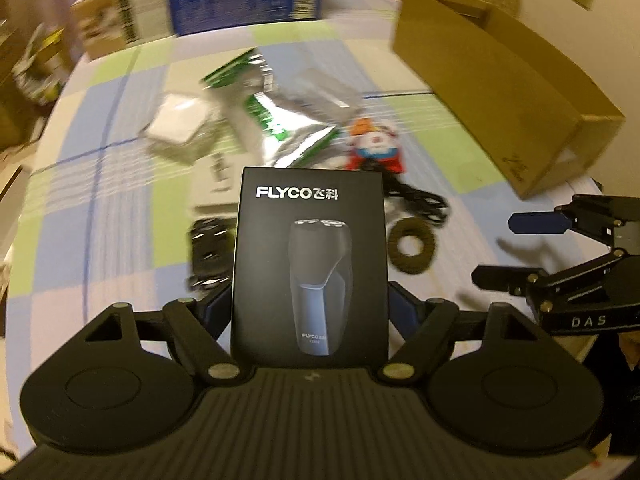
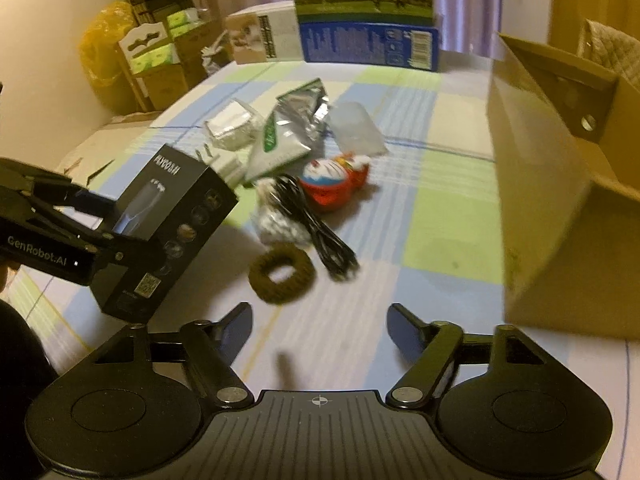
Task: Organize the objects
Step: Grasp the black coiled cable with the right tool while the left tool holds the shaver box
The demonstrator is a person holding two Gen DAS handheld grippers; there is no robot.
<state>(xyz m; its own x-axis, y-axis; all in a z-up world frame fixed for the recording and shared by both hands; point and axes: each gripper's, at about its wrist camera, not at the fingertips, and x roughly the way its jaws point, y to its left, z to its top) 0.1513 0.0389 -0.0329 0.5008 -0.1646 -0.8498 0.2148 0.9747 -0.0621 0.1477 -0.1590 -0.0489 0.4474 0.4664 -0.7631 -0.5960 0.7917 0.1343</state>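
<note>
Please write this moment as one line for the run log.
left gripper: shut on black Flyco shaver box, lifted | right gripper: open, empty | brown cardboard box: right | loose items on checked cloth

— Left gripper (image 1: pixel 310 300)?
— Clamped on a black shaver box (image 1: pixel 312 240), upright, dead centre.
— Surroundings?
— Brown hair tie (image 1: pixel 412 247) at three o'clock; cardboard box (image 1: pixel 500 108) at two; right gripper (image 1: pixel 516 246) spread apart.

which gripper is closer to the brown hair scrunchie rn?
Right. The right gripper is open, with the scrunchie just ahead of its jaws. The left gripper sits off to the side, clamped on the shaver box.
</note>
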